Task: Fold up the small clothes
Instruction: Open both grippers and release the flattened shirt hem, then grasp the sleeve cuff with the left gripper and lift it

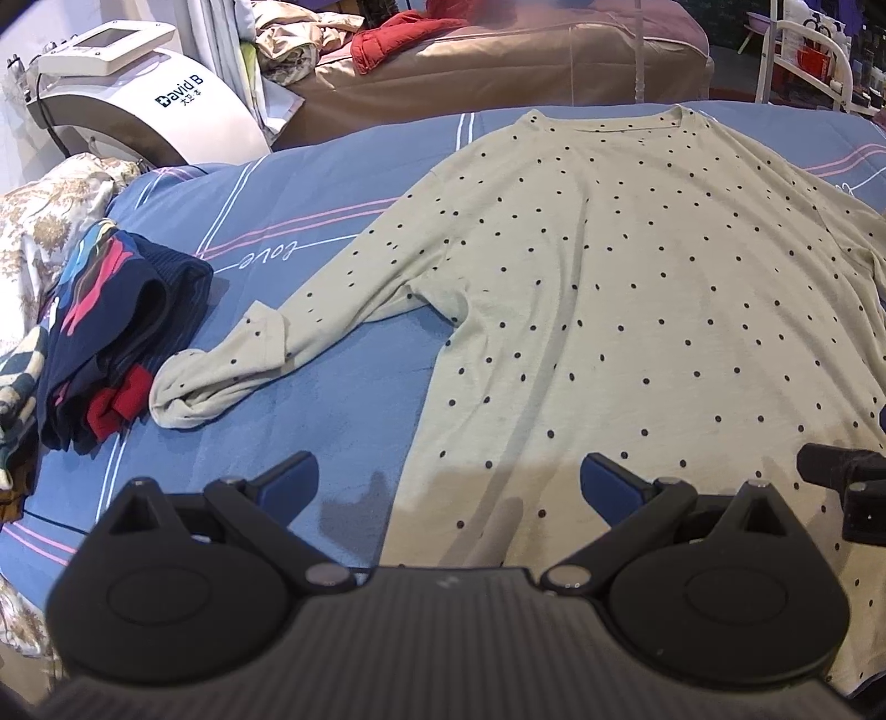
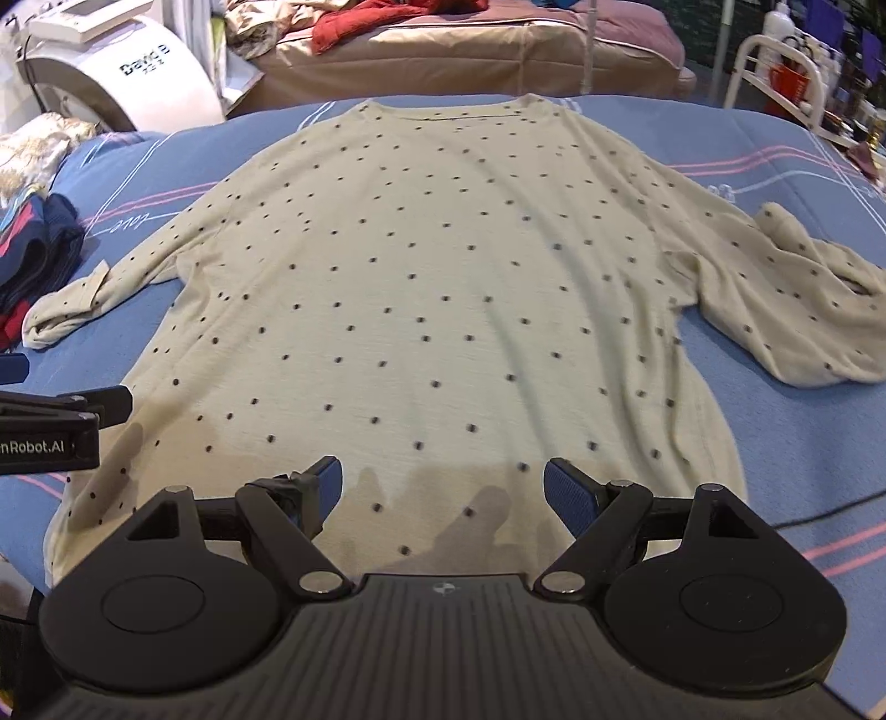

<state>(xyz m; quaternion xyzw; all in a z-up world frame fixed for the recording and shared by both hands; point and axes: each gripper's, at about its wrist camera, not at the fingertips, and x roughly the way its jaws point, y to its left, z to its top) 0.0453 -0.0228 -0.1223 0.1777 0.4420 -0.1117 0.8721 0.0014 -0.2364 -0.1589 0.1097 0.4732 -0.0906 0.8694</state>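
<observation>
Your left gripper (image 1: 448, 482) hangs low over the near hem, jaws spread wide and holding nothing. One blue pad (image 1: 288, 479) sits above bare sheet, the other above the shirt's lower left corner. Your right gripper (image 2: 443, 490) is likewise released and empty, both pads over the hem near its middle; shadows of the fingers fall on the cloth just ahead.

The cream polka-dot shirt (image 2: 443, 266) lies flat on the blue bedsheet (image 1: 343, 387), hem toward you, neckline (image 2: 459, 113) at the far end. Body mostly smooth, faint creases only.

Left sleeve (image 1: 310, 321) runs down and outward, cuff rolled and bunched at the end, resting on the sheet. Right sleeve (image 2: 797, 310) is crumpled in a loose heap beside the body, not laid straight.

Just left of the left cuff: a pile of dark navy clothes (image 1: 116, 332) with red and pink patches, near but not clearly touching the cuff. A floral quilt (image 1: 44, 221) lies beyond that at the sheet's edge.

Sheet carries pink and white stripes and a small script word.

Farther back: a white curved machine (image 1: 155, 111) marked "David B", a tan-covered bed (image 1: 498, 66) with a red garment (image 1: 398, 39) on it, and a white metal rack (image 2: 775, 66) at far right.
</observation>
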